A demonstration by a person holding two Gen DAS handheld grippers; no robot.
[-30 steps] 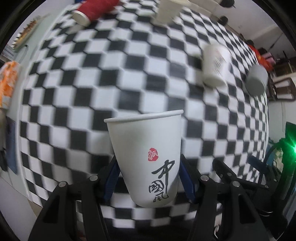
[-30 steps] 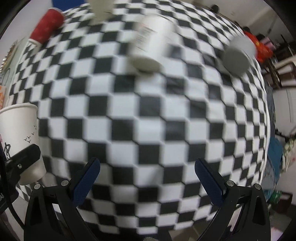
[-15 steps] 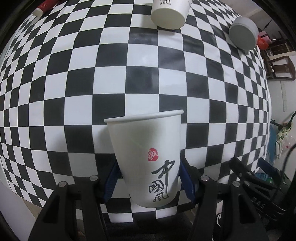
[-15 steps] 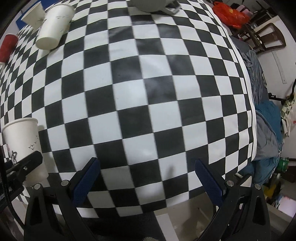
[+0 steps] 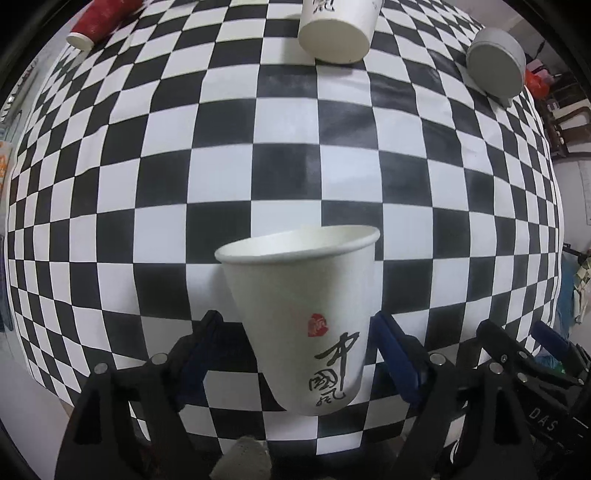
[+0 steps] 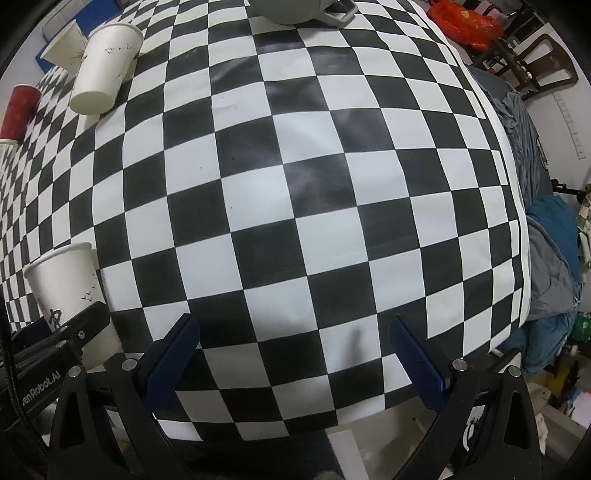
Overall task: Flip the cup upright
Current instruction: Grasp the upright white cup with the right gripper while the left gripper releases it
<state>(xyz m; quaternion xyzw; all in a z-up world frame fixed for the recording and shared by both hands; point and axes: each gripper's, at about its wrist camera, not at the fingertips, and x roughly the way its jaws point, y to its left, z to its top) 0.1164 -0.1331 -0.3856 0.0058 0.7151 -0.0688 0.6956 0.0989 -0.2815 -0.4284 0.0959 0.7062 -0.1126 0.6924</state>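
A white paper cup (image 5: 306,314) with black calligraphy and a red seal stands upright, mouth up, on the checkered tablecloth (image 5: 280,147). My left gripper (image 5: 299,354) has its blue pads spread, with gaps on both sides of the cup. The same cup shows at the left edge of the right wrist view (image 6: 70,295), with the left gripper's black finger in front of it. My right gripper (image 6: 295,354) is open and empty over the cloth near the front edge.
A white cup (image 5: 336,27) lies on its side at the far middle, also in the right wrist view (image 6: 105,72). A grey mug (image 5: 496,61) lies far right, a red cup (image 5: 98,22) far left. The table's right edge (image 6: 517,229) borders cloth and chairs.
The left gripper's pads have opened away from the cup, which now stands free on the cloth. Both views have settled lower toward the table.
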